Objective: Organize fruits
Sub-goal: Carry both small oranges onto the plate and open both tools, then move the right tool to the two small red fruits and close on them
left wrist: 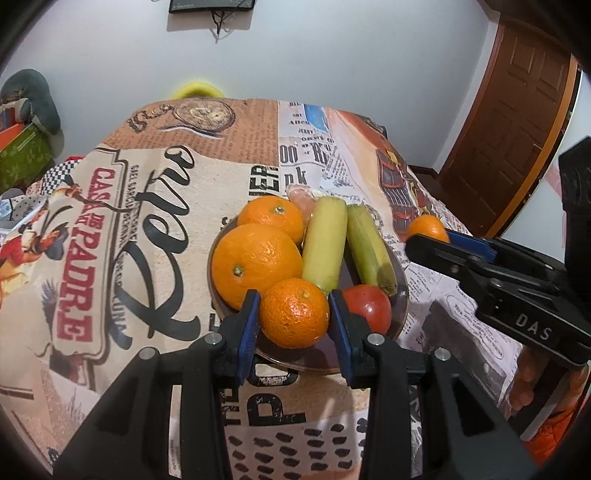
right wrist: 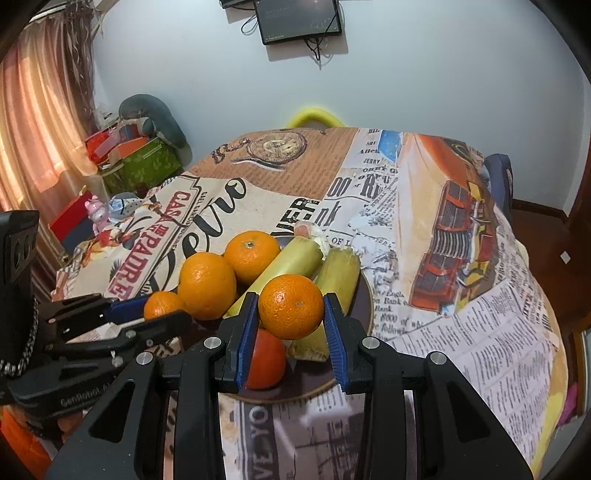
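Brown plate on the desk holds two oranges, two yellow-green bananas lying side by side, a red tomato at its near edge and a peeled fruit segment at the far rim. Left gripper pinches a mandarin over the plate's near side — blue pads against both flanks. Right gripper pinches a second mandarin above the bananas and tomato. Desk is covered by a newspaper-print cloth. Room: white wall, wall-mounted screen, brown door, curtain, boxes at left.
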Tool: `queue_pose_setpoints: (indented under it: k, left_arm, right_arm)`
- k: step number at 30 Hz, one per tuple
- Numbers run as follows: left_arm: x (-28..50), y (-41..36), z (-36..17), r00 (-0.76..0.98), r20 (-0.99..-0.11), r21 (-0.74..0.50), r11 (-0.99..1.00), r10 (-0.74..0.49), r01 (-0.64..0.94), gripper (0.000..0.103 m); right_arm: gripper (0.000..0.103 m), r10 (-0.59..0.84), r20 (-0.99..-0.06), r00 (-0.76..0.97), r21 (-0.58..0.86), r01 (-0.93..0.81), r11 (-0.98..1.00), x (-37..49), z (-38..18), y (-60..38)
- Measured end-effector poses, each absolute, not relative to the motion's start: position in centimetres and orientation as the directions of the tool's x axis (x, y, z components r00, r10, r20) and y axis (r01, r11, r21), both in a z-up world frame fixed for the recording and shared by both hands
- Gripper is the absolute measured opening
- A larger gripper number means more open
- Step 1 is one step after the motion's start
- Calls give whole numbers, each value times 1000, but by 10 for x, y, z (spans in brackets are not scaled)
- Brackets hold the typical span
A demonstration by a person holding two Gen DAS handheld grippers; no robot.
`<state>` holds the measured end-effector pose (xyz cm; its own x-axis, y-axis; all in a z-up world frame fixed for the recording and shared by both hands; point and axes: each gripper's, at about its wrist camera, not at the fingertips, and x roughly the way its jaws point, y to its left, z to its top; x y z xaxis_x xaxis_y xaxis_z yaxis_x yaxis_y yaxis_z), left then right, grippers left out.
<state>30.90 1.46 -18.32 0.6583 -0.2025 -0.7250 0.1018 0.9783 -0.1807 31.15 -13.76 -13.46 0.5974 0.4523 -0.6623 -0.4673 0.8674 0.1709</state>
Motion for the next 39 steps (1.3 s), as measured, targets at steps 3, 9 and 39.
queue_pose_setpoints:
  k: [3,9,39]
  left_arm:
    - [313,14,-189,644,-735,-184,977,-210,109,37]
    - [315,13,-193,639,-739,-175,977,-213,123,37]
    - [237,29,-116,746,-656,-103,993,-115,63,41]
  right_arm:
    - [32,450,-675,585,170,-471,866,317,-142,-133]
    - [32,456,-698,553,189,-472,861,328,-158,-131]
    - [46,425,-621,659,76,-488,869,251,-82,-142]
